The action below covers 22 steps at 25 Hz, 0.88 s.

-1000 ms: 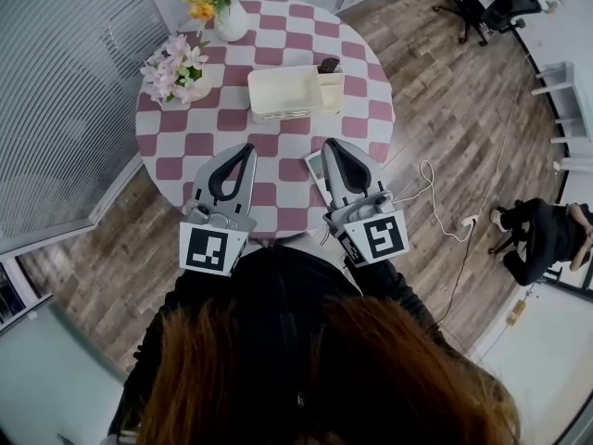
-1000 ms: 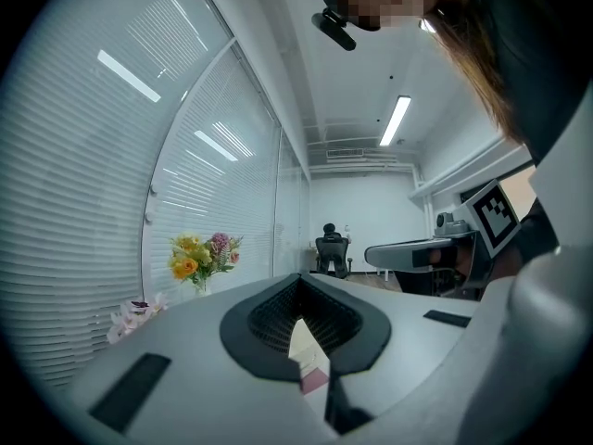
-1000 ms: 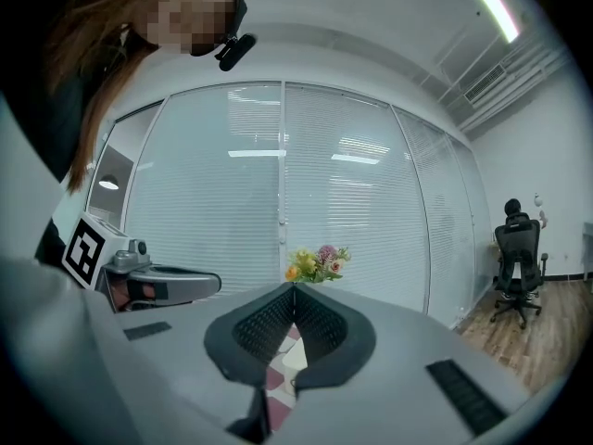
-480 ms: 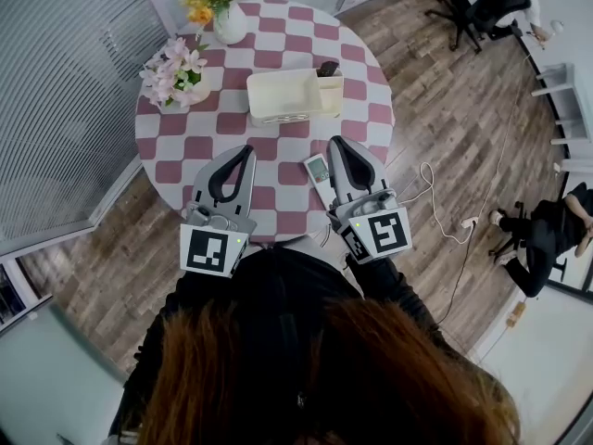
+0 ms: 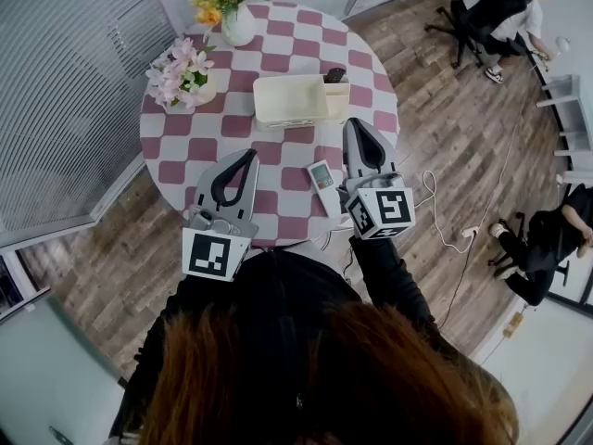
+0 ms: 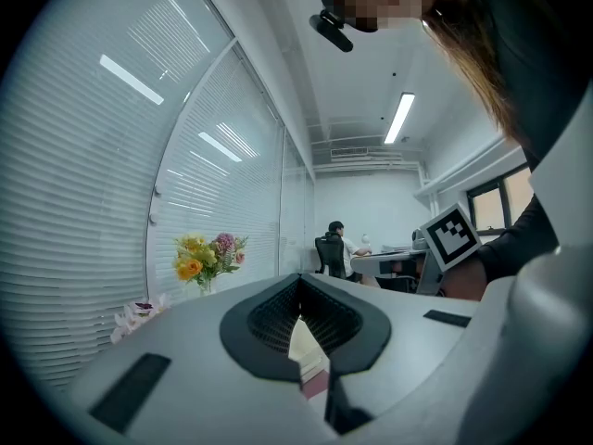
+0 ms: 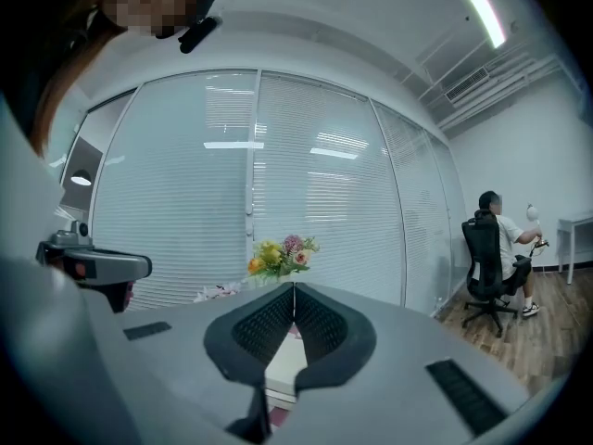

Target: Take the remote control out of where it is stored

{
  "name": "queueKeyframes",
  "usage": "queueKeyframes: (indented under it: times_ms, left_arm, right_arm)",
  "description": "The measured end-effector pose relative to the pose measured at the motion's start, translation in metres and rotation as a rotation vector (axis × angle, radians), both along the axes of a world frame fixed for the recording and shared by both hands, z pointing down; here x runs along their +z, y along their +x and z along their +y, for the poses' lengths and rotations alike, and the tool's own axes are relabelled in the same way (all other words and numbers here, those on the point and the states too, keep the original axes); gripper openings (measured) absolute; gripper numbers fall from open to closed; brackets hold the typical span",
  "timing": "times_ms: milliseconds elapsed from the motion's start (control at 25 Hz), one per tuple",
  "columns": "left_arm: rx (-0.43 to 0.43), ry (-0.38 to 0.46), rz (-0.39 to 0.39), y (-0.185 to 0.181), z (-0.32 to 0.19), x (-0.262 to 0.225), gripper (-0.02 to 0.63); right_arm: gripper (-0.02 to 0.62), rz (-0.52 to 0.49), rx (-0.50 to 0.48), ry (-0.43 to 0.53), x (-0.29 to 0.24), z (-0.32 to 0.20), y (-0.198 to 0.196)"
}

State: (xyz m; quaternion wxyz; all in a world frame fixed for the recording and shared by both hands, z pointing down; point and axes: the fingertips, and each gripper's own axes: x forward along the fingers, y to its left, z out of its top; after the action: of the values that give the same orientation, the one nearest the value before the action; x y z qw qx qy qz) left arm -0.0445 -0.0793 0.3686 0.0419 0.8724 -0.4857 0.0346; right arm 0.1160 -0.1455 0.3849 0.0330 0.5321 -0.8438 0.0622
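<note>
Approach step: left claw (image 5: 248, 156) and right claw (image 5: 355, 126) are clenched, empty. The dark remote (image 5: 334, 75) stands in the storage box (image 5: 289, 109) at the right claw's eleven o'clock, so opening likely comes next.

Looking steeply down from above the table's (image 5: 176, 146) near edge; gripper views low, level, both facing the far-edge bouquet (image 7: 281, 256).
</note>
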Motion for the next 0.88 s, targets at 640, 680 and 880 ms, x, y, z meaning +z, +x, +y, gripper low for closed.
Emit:
queueKeyframes:
  times_ms: [640,680,880]
  left_arm:
    - [-0.023,-0.004,-0.011,-0.001,-0.008,0.002,0.009]
    - [-0.026,-0.004,-0.011,-0.002,-0.008,0.001,0.009]
    - [-0.034,-0.007,-0.019,-0.003,-0.011,0.003,0.009]
  right_arm:
    - [0.015,0.024,0.076,-0.043,0.034,-0.054,0.022]
    - [0.015,0.032,0.079,-0.049,0.038,-0.057,0.023]
    - [0.017,0.093,0.076,-0.097,0.073,-0.080,0.022]
